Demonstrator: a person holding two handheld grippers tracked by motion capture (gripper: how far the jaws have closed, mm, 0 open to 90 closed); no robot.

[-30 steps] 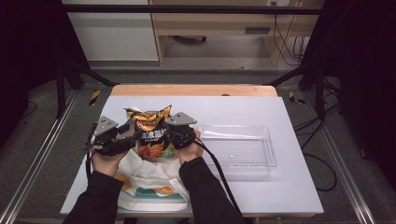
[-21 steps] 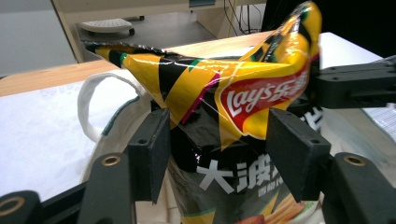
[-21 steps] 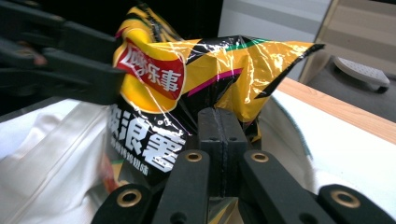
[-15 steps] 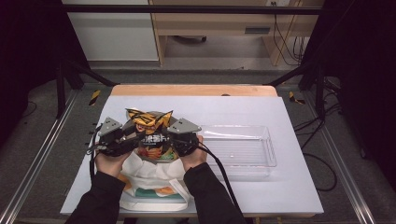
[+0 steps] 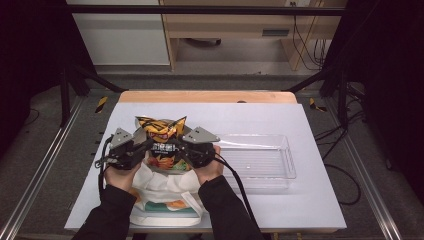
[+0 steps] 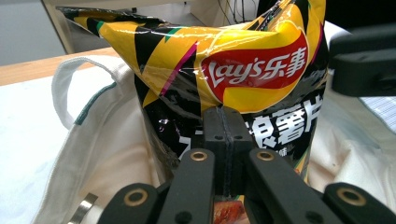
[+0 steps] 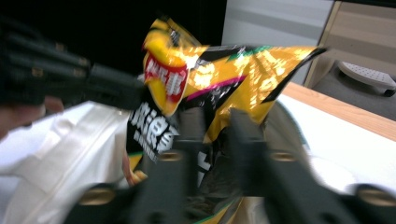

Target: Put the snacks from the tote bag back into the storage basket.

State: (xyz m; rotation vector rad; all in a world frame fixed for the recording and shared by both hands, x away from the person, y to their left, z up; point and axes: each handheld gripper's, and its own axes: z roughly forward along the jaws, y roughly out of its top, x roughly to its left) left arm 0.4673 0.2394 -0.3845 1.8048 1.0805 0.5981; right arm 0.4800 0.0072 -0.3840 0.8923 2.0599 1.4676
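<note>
A yellow-and-black chip bag [image 5: 162, 134] stands upright, its lower part inside a white cloth tote bag [image 5: 160, 187] lying on the table. My left gripper [image 5: 146, 146] is at the bag's left side. In the left gripper view its jaws [image 6: 224, 122] have just been closing and now meet pad to pad against the chip bag's [image 6: 243, 70] black front, with nothing visible between them. My right gripper [image 5: 181, 146] is at the bag's right side. In the blurred right gripper view its jaws [image 7: 215, 122] have just been opening and stand apart, with the chip bag [image 7: 219, 79] behind the gap.
A clear plastic tray [image 5: 282, 172] lies to the right of the tote on the white table cover [image 5: 260, 117]. A wooden strip [image 5: 207, 96] runs along the far edge. Black frame legs and cables stand on the floor beyond.
Both hands and the chip bag sit almost where they were. The grippers hug the bag's two sides as before; no jaw motion can be made out from above.
</note>
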